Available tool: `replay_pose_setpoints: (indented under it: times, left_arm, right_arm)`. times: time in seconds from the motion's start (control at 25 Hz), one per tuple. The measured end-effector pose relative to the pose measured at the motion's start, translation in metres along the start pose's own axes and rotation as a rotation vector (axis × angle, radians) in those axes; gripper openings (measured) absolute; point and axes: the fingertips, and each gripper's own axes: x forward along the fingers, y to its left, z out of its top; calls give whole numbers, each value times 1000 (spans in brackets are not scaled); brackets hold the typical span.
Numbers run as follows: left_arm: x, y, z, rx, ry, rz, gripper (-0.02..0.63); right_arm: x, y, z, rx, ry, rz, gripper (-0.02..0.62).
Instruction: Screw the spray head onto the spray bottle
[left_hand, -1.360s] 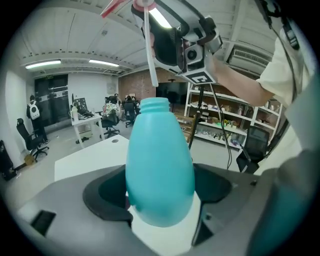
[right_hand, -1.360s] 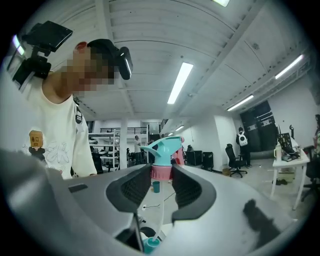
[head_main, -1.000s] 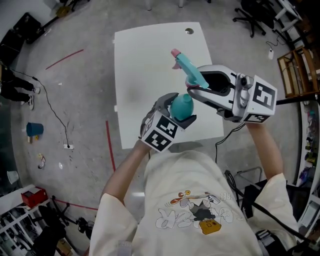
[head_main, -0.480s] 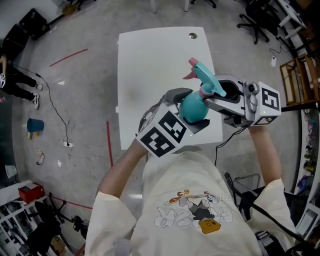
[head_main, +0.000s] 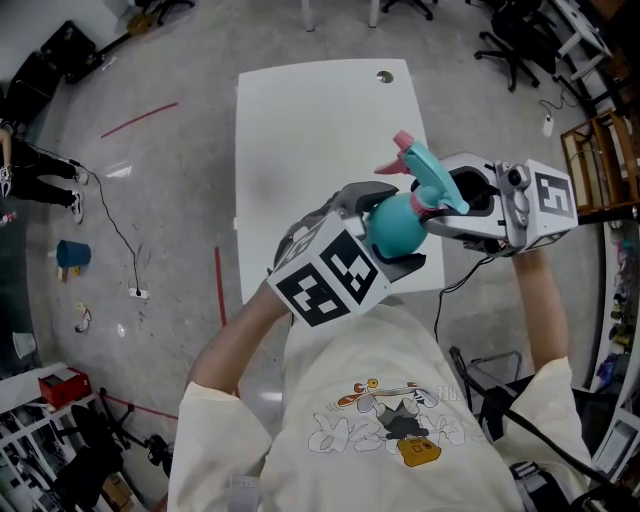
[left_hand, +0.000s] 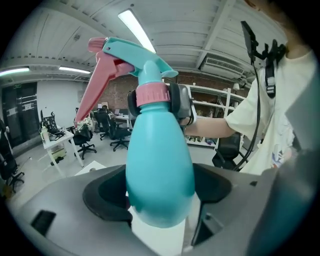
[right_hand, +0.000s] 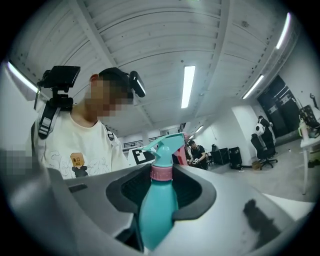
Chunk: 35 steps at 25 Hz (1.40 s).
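Left hand-held gripper (left_hand: 159, 197) clamps the spray bottle (head_main: 397, 222) low down; right hand-held gripper (right_hand: 160, 192) clamps its collar (right_hand: 161, 172).

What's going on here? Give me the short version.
A person is working a spray bottle with two handheld grippers, up in the air over the white table. The left gripper is clamped on the bottle's round teal body. The right gripper is closed on the neck, right at the pink collar. The spray head already sits on top of the bottle; whether it is screwed fully tight cannot be told.
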Motion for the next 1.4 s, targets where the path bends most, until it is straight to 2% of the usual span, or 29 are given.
replay_pose_setpoints:
  times: [0.12, 0.28, 0.52, 0.6, 0.8, 1.0, 1.16, 1.32, 1.4]
  left_arm:
    - [0, 1, 0, 16, -15, 7, 397]
    - [-1, 8, 1, 61, -27, 58, 397]
    - [-6, 15, 0, 99, -52, 117, 397]
    - [-9, 17, -1, 107, -61, 125, 397]
    - [-16, 22, 2, 119, -78, 131, 397]
    - [-4, 13, -3, 145, -52, 32, 397]
    - [4, 10, -9, 166, -31, -37, 397]
    - [-1, 17, -21, 216, -21, -115, 397]
    - [-3, 15, -31, 243, -32, -156, 397]
  right_arm:
    - [29, 3, 25, -39, 5, 10, 135]
    - [8, -2, 3, -47, 41, -28, 135]
    - [11, -6, 3, -56, 68, -60, 147]
    - [9, -7, -3, -54, 115, -66, 164]
    - [-12, 3, -10, -89, 320, -79, 190]
    - [-32, 5, 14, -232, 544, -113, 190]
    - [-31, 3, 28, -347, 712, -55, 190]
    - [-1, -11, 36, -473, 808, 14, 190]
    - [9, -15, 30, -487, 850, 23, 190]
